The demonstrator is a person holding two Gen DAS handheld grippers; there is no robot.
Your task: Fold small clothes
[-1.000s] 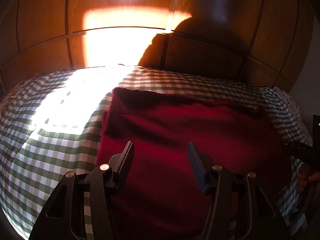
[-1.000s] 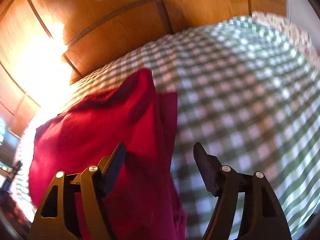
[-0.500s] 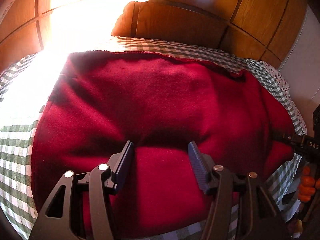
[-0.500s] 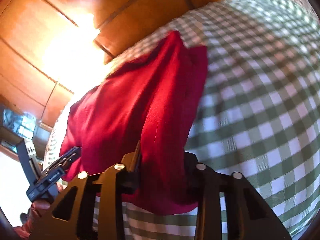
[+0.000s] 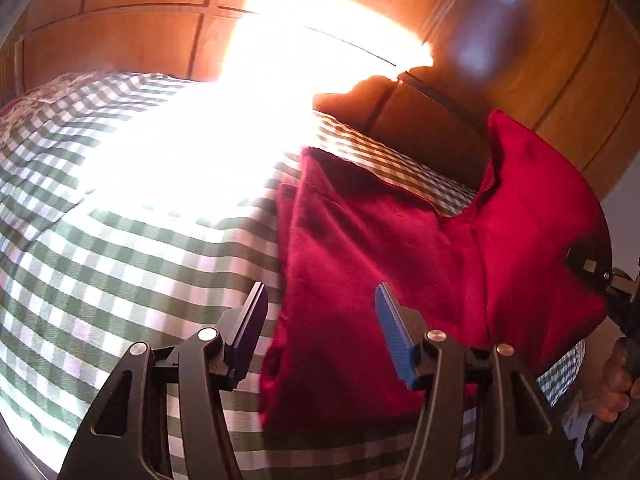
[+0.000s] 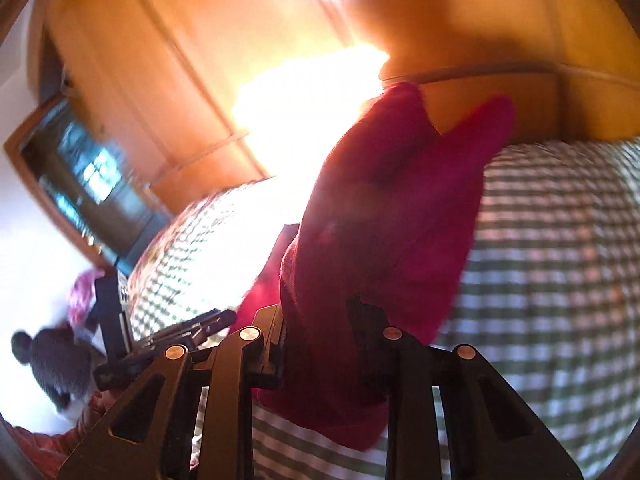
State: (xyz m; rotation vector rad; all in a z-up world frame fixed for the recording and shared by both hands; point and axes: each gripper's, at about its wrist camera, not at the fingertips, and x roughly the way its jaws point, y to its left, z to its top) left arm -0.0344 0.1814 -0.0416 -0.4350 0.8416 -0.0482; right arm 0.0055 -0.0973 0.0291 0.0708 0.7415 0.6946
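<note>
A dark red fleece garment [image 5: 360,264] lies on a green-and-white checked cloth [image 5: 100,264]. My left gripper [image 5: 320,304] is open and empty, just above the garment's left edge. My right gripper [image 6: 320,320] is shut on the garment's right side and holds that part [image 6: 392,208] lifted up off the cloth. In the left wrist view the raised flap [image 5: 540,208] stands at the right, with the right gripper [image 5: 592,268] clamped on it.
Wooden panelled doors [image 5: 140,36] stand behind the checked surface, with a strong glare of sunlight [image 5: 224,140] on panel and cloth. A dark framed cabinet [image 6: 80,184] and a plush toy [image 6: 52,364] show at the left in the right wrist view.
My right gripper has lifted the garment's right side up and toward the left. My left gripper has shifted left, from over the garment's middle to its left edge.
</note>
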